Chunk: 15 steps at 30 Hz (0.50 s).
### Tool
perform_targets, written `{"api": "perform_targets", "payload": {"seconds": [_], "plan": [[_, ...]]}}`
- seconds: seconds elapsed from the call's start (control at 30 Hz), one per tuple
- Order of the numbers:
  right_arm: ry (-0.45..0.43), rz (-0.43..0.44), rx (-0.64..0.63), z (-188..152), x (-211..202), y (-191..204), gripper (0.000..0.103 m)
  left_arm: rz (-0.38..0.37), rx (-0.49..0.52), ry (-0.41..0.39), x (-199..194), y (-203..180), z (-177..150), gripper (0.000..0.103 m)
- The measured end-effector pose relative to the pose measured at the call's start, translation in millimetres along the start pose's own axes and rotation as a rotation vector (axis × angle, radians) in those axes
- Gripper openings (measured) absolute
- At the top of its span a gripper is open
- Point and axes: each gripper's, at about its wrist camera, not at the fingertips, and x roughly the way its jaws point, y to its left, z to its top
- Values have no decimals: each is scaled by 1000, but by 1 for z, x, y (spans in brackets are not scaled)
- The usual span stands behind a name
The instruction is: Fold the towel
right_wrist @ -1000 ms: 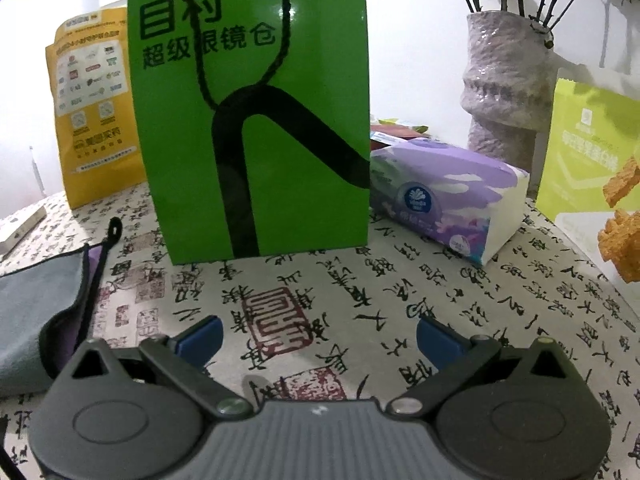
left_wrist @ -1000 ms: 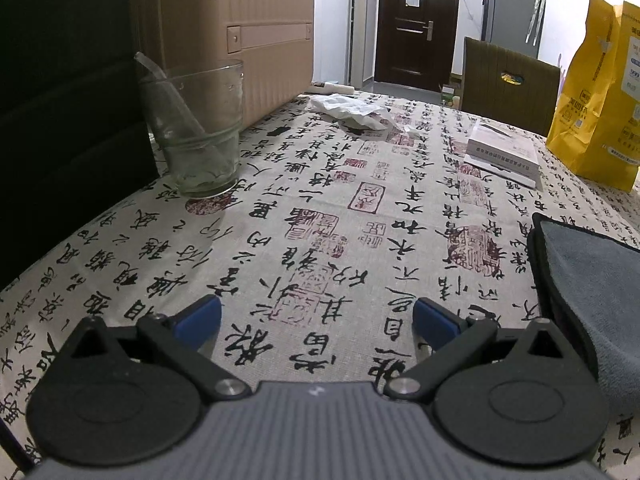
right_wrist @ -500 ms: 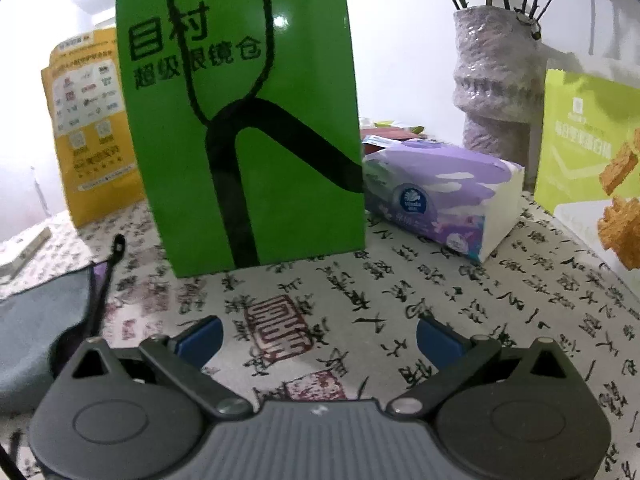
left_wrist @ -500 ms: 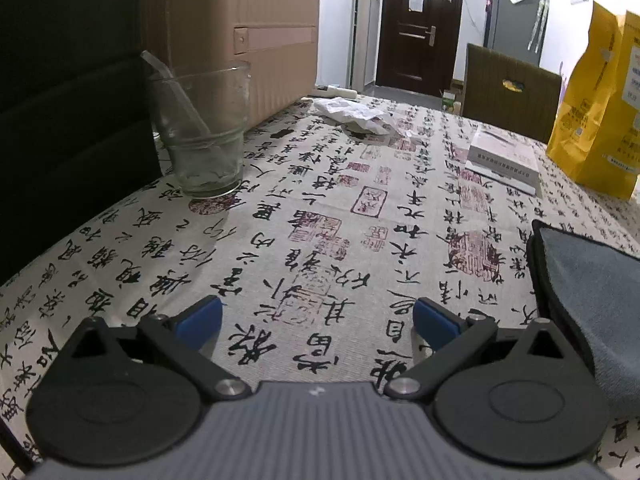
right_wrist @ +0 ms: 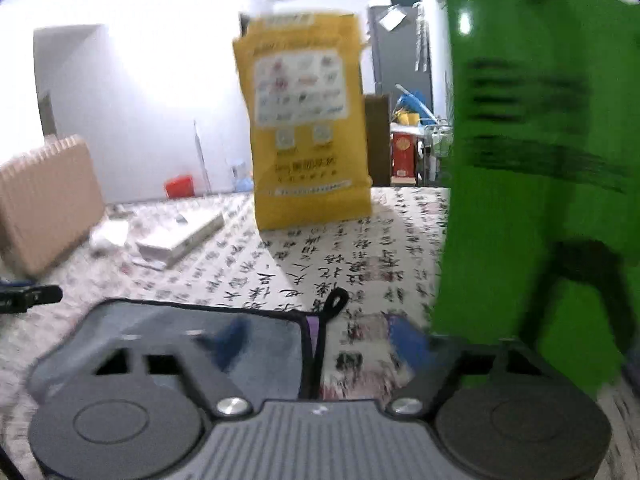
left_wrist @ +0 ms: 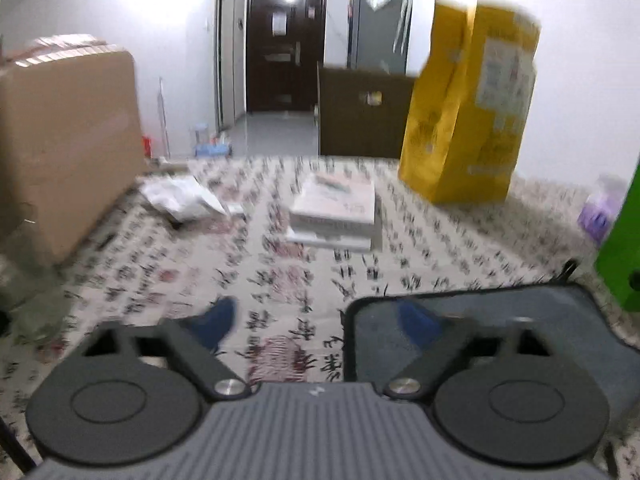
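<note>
Our left tool (left_wrist: 318, 322) hangs spread wide over the bench (left_wrist: 280, 264), one blue fingertip (left_wrist: 218, 318) above the printed cloth and the other above the towel (left_wrist: 520, 304). Our right tool (right_wrist: 320, 338) is spread as well, its left fingertip (right_wrist: 232, 340) over the towel (right_wrist: 160, 320) and its right one over bare cloth close to the green bag (right_wrist: 536, 184). Neither tool pinches anything.

The towel lies flat on the bench near us, a soft grey rectangle with rounded corners and dark piping along its edge; a small black loop (right_wrist: 336, 304) sticks out from its right far corner, and a strip of purple shows at that edge. The bench cloth is pale with black calligraphy and red seals.

Further off we see a flat white box (left_wrist: 334, 210) in the middle, crumpled white paper (left_wrist: 182, 198) to the left, and a ribbed tan suitcase (left_wrist: 68, 148) at the left edge. A tall yellow paper bag (left_wrist: 468, 108) stands at the back, and the glossy green bag crowds the right side, very near the towel's corner. Both views are blurred.
</note>
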Motion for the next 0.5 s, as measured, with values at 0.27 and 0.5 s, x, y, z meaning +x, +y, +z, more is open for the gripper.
{"api": "perform_targets", "payload": {"seconds": [0.27,0.5], "plan": [[85,23,-27,3,67,3,43,-67,9,82,30,-3,-10,6],[59,78,-12,-7,49,8,4,-117,1,-13,-11,1,-11,0]]}}
